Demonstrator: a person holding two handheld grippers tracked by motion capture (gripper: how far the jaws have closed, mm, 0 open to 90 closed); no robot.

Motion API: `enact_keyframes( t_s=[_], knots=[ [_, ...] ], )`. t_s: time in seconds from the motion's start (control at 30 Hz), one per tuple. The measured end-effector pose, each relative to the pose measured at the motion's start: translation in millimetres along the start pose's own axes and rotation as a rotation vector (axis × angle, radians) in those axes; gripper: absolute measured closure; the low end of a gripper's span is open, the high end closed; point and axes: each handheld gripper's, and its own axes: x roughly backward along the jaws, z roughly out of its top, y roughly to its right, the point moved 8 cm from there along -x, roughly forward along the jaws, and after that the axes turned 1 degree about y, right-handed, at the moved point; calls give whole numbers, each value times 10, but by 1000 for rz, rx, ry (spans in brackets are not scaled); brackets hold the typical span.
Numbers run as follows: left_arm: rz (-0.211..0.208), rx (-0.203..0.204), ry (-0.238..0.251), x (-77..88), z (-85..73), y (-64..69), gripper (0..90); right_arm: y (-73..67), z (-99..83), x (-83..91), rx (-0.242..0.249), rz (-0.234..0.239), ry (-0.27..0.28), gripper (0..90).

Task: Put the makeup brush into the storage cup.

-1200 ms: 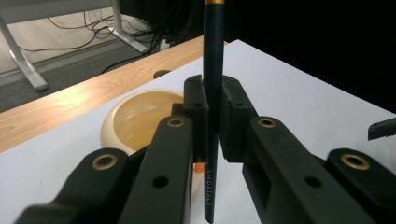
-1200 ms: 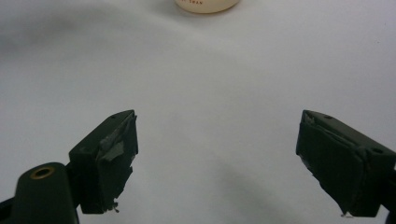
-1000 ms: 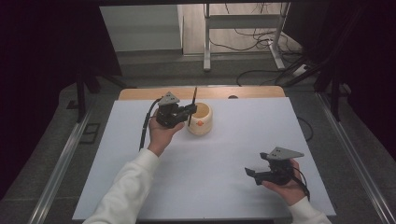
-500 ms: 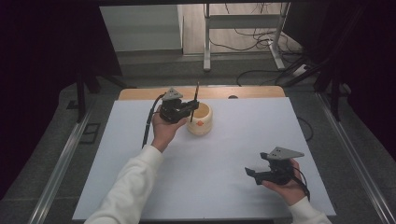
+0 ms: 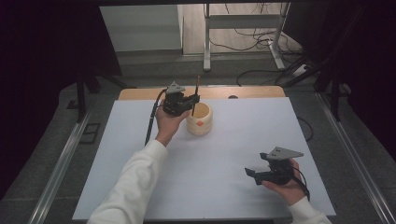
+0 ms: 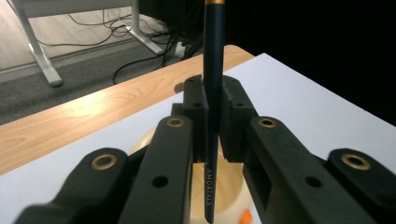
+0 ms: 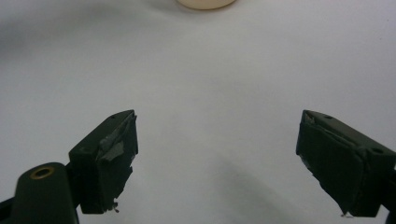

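White table point(image 5: 233, 186), pen point(image 6: 214, 93) over cup point(image 5: 199, 119)

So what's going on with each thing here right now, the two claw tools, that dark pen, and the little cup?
Left gripper: shut on the pen, held above the cup.
Pen: upright, clamped between the jaws, lower end over the cup's opening.
Cup: standing upright on the white table, open at the top.
Right gripper: open, empty, held low over the table, apart from the cup.
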Motion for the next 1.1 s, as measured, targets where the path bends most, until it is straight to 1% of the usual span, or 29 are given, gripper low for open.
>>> enact_keyframes(
  t_s=[0.07, 0.13, 0.2, 0.37, 0.47, 0.7, 0.8, 0.87, 0.93, 0.97, 1.0, 1.03, 1.07, 1.1],
  knots=[
    [-3, 17, 2, -50, -3, -24, 831, 1, 0, -1, -1, 1, 0, 133],
    [0, 18, 0, -81, -6, -41, 831, 4, -2, 1, -2, 1, 1, 133],
    [-9, 32, 2, -111, -1, -46, 831, 7, -4, 5, -3, 1, 1, 133],
    [-9, 36, 1, -175, 24, -41, 830, 16, -11, 6, -4, 1, 0, 133],
    [-16, 51, 1, -200, 13, -39, 829, 15, -12, 4, -4, 1, -1, 133],
    [-15, 55, -2, -225, -7, -43, 828, 12, -12, 2, -4, 3, -1, 134],
    [-16, 49, -14, -243, -35, -42, 826, 11, -14, -1, -2, 3, -3, 133],
    [-17, 56, -15, -265, -62, -44, 821, 8, -15, -2, -2, 5, -4, 133],
    [-19, 62, -16, -295, -93, -52, 767, 7, -14, -1, -2, 4, -3, 134],
    [-16, 69, -24, -320, -118, -60, 687, 7, -14, 0, -2, 4, -3, 133],
    [7, 75, -52, -340, -147, -74, 499, 10, -14, 1, -1, 3, -2, 133],
    [26, 71, -74, -338, -167, -84, 308, 10, -14, 4, -2, 4, -2, 134],
    [34, 61, -80, -322, -176, -84, 259, 12, -13, 6, -3, 4, -1, 134],
    [34, 52, -73, -298, -171, -85, 234, 12, -13, 7, -3, 5, 0, 134]
  ],
)
